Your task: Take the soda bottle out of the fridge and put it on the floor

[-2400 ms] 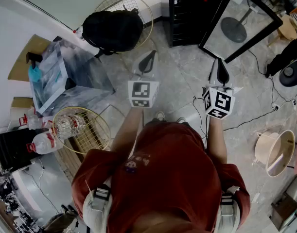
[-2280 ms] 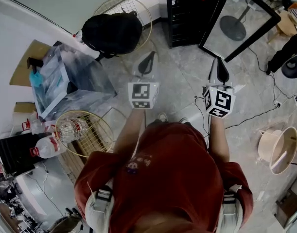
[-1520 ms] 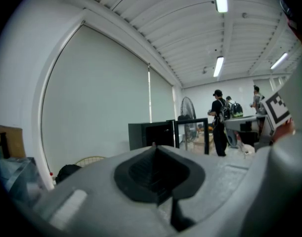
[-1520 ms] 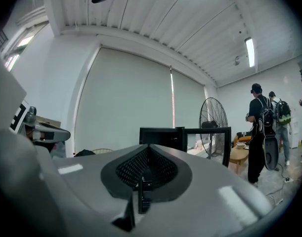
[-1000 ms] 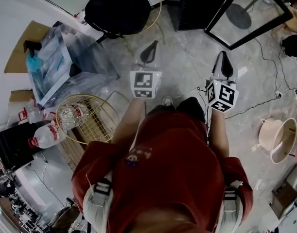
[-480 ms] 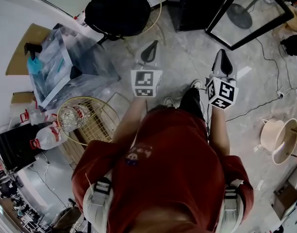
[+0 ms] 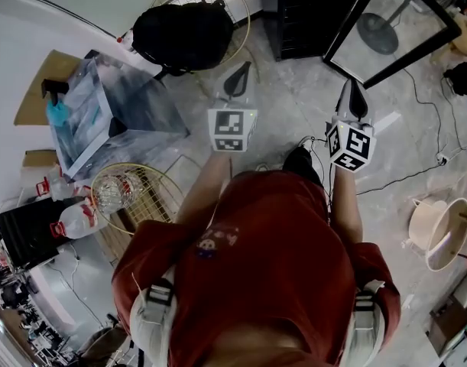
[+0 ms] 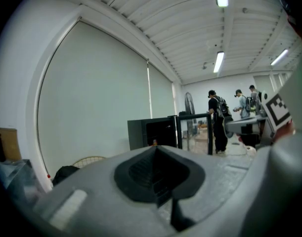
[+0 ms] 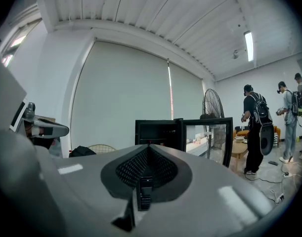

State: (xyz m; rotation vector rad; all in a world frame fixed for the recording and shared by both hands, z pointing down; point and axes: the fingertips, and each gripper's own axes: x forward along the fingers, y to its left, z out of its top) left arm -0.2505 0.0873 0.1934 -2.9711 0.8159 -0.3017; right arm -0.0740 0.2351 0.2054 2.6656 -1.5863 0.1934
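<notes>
Both tools are closed and empty: the left tool point(image 7: 237, 79) and the right tool point(image 7: 353, 98) have their jaws together with nothing between them. They are held out roughly level toward the fridge point(image 7: 302, 17), whose glass door point(image 7: 386, 29) stands open. None of the task looks done; the reach in, the grasp, the carry out and the setting down on the floor point(image 7: 294, 105) all remain. The soda bottle is presumably inside the fridge. Only a small red speck point(image 8: 154, 142) in the dark interior hints at it, too small to tell its long axis or which way it points.
</notes>
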